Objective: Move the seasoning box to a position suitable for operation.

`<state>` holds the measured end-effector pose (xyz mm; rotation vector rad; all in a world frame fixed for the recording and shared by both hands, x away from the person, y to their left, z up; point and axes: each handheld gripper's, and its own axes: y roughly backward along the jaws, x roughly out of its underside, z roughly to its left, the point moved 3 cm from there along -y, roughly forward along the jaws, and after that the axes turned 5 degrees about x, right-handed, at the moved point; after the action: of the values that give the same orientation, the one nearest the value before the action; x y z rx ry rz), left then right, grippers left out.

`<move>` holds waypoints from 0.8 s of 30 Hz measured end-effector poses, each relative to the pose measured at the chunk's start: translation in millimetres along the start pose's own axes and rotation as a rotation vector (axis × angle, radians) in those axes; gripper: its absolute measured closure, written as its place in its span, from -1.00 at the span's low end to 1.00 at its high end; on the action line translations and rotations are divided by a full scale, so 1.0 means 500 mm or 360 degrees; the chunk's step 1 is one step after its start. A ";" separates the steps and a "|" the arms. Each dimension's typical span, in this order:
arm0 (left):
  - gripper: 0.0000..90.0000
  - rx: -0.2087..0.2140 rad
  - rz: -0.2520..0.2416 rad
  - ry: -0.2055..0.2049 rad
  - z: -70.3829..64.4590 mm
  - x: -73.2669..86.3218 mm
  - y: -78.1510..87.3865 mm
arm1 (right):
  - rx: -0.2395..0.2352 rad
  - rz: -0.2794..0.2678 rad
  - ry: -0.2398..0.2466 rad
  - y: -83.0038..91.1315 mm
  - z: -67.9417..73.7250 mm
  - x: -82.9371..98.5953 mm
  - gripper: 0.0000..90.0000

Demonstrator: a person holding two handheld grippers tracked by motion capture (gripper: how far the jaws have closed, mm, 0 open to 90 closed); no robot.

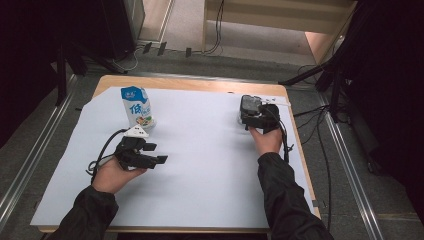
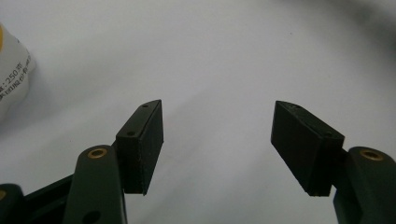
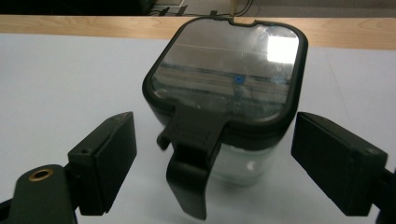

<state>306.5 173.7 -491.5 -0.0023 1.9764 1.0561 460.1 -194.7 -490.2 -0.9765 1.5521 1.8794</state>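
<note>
A white and blue milk carton (image 1: pixel 136 107) stands upright at the back left of the white sheet (image 1: pixel 200 165); its edge (image 2: pixel 11 77) shows at the left of the left gripper view. My left gripper (image 1: pixel 155 154) lies just in front of the carton, open, with bare sheet between its pads (image 2: pixel 142 147). A clear container with a dark latched lid (image 1: pixel 249 109) stands at the back right. My right gripper (image 1: pixel 248 119) is open, its pads (image 3: pixel 105 161) on either side of the container (image 3: pixel 224 107) and apart from it.
The white sheet covers a wooden table whose far edge (image 1: pixel 190 82) shows as a bare strip. Cables (image 1: pixel 310 120) trail off the right side. Metal rails and dark stands lie on the floor around the table.
</note>
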 end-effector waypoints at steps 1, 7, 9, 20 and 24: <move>-0.21 0.0000 0.0000 0.0000 0.000 0.000 0.000 | 0.0006 0.0006 -0.0001 -0.005 0.002 -0.003 -0.68; -0.21 -0.0002 -0.0002 0.0014 0.003 0.005 0.004 | 0.0086 0.0002 -0.0017 -0.038 0.006 -0.013 -0.75; -0.21 -0.0009 -0.0010 0.0019 0.002 0.006 0.005 | 0.0095 0.0007 -0.0023 -0.044 0.006 -0.012 -0.77; -0.21 -0.0027 -0.0013 0.0032 0.004 0.014 0.011 | 0.0165 0.0000 -0.0094 -0.086 0.009 -0.004 -0.84; -0.21 -0.0033 -0.0010 0.0037 0.005 0.016 0.013 | 0.0182 0.0000 -0.0047 -0.082 0.010 -0.006 -0.79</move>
<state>300.7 182.6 -493.4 -0.0321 1.9846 1.0772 492.4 -180.7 -512.5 -0.8942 1.6228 1.7755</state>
